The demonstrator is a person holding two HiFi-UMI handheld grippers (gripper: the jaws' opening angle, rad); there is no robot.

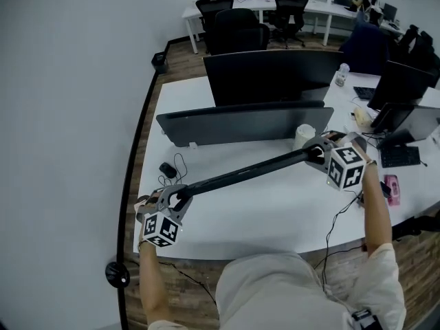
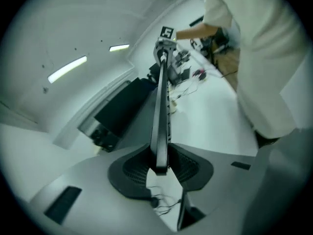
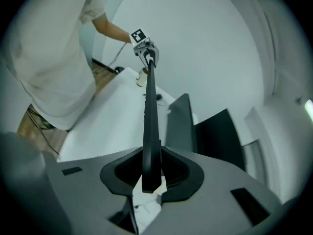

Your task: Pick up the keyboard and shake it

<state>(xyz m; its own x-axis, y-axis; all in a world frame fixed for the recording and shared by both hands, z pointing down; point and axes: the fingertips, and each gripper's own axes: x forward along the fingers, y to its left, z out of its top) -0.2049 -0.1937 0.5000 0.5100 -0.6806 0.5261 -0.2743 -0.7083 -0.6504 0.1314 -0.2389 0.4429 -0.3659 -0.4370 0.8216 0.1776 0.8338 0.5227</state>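
Observation:
A long black keyboard (image 1: 244,172) hangs edge-on above the white desk (image 1: 275,212), held at both ends. My left gripper (image 1: 175,201) is shut on its left end near the desk's front left. My right gripper (image 1: 317,153) is shut on its right end, further back and higher. In the left gripper view the keyboard (image 2: 160,126) runs away from the jaws as a thin dark blade, clamped between both pads. The right gripper view shows the same keyboard (image 3: 150,136) pinched between its pads, with the other gripper at the far end.
Two dark monitors (image 1: 265,74) stand behind the keyboard, the nearer one (image 1: 240,124) low and wide. A white cup (image 1: 303,136) sits by my right gripper. A black mouse with cable (image 1: 168,170) lies at the left. More monitors and a keyboard (image 1: 399,157) crowd the right.

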